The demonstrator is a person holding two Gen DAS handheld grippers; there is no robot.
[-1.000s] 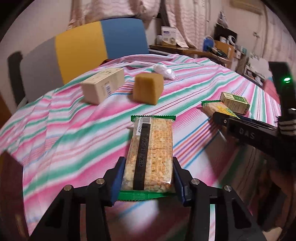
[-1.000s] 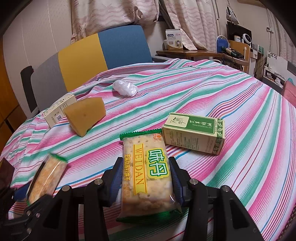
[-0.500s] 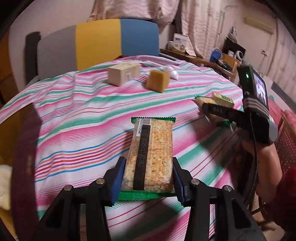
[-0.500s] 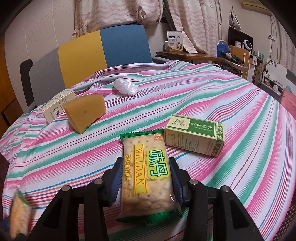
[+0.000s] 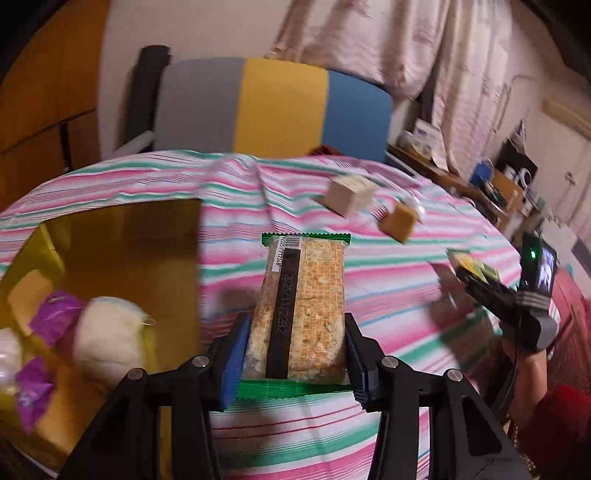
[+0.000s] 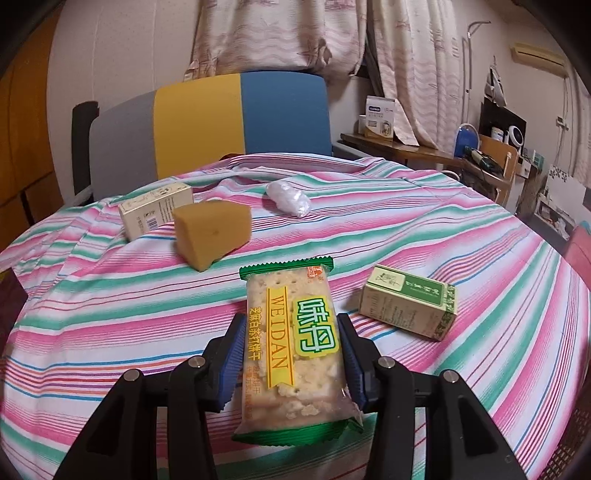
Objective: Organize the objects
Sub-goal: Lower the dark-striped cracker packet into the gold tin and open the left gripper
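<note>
A: Left gripper (image 5: 295,354)?
B: Clamped on a cracker packet (image 5: 301,306), back side up, barcode and date strip showing. Held lengthwise between the blue pads (image 5: 236,360), above the striped tablecloth (image 5: 388,295).

A: Anything beside it?
B: An open yellow box (image 5: 122,236) at lower left, at the table's edge. Inside, a pale round lump (image 5: 107,332), purple wrappers (image 5: 55,317) and a tan block (image 5: 27,299). Blurred, so no finer detail.

A: Right gripper (image 6: 293,354)?
B: Also closed on a cracker packet, the WEIDAN packet (image 6: 295,354), front side up with green and yellow lettering. Fingers pressing both long edges, green crimped end hanging toward the camera.

A: Left on the cloth?
B: Green-and-cream carton (image 6: 410,306) lying flat just right of the WEIDAN packet. Farther back, a yellow sponge wedge (image 6: 212,230), touching or nearly touching a cream box (image 6: 157,210) behind it. Crumpled clear plastic (image 6: 288,197) apart to their right.

A: Behind the table?
B: A chair (image 6: 221,118) with a grey, yellow and blue backrest; curtains (image 6: 295,33) and a cluttered desk (image 6: 424,155) beyond.
</note>
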